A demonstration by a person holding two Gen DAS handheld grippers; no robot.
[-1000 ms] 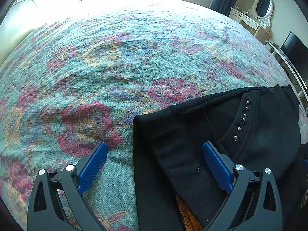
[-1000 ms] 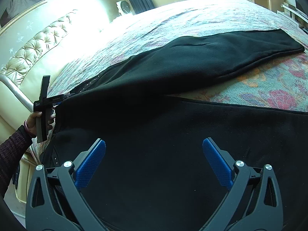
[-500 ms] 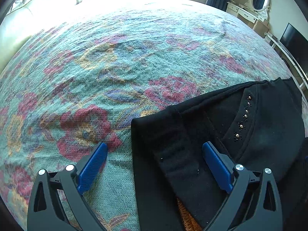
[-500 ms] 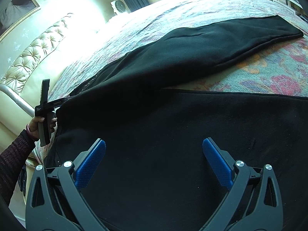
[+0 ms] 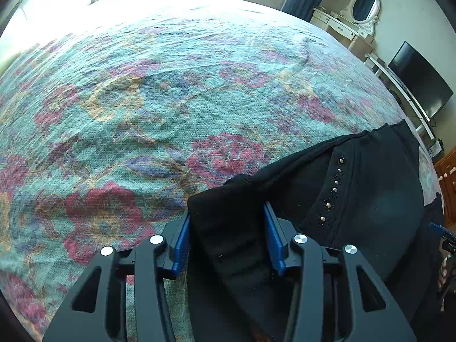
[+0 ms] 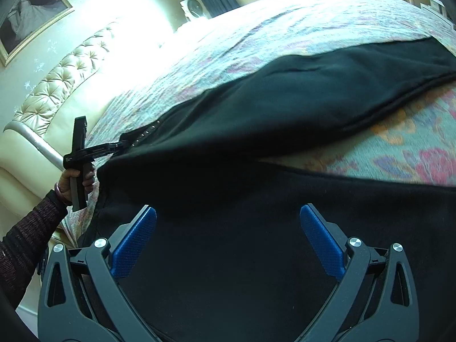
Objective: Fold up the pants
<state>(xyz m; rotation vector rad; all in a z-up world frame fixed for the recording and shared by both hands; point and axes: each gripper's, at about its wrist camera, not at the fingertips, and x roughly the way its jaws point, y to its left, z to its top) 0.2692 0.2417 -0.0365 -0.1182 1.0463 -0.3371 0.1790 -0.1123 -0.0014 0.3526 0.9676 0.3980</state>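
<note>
Black pants (image 5: 356,199) with a studded seam lie on a floral bedspread (image 5: 142,99). My left gripper (image 5: 226,222) is shut on the waistband corner of the pants, the cloth bunched between its blue pads. In the right wrist view the pants (image 6: 285,108) spread across the bed, one leg running off to the far right, the other under my right gripper (image 6: 228,233). The right gripper is open and hovers just over the black cloth. The left gripper (image 6: 119,145) shows there at the far left, clamped on the waistband.
A padded cream headboard (image 6: 57,91) runs along the left side. A vanity with an oval mirror (image 5: 363,2) and a dark TV screen (image 5: 419,85) stand beyond the bed's far right edge. The bedspread stretches wide beyond the pants.
My left gripper has closed on the waistband corner, which was lying between its open jaws before. The right gripper stays open over the pants and has shifted slightly.
</note>
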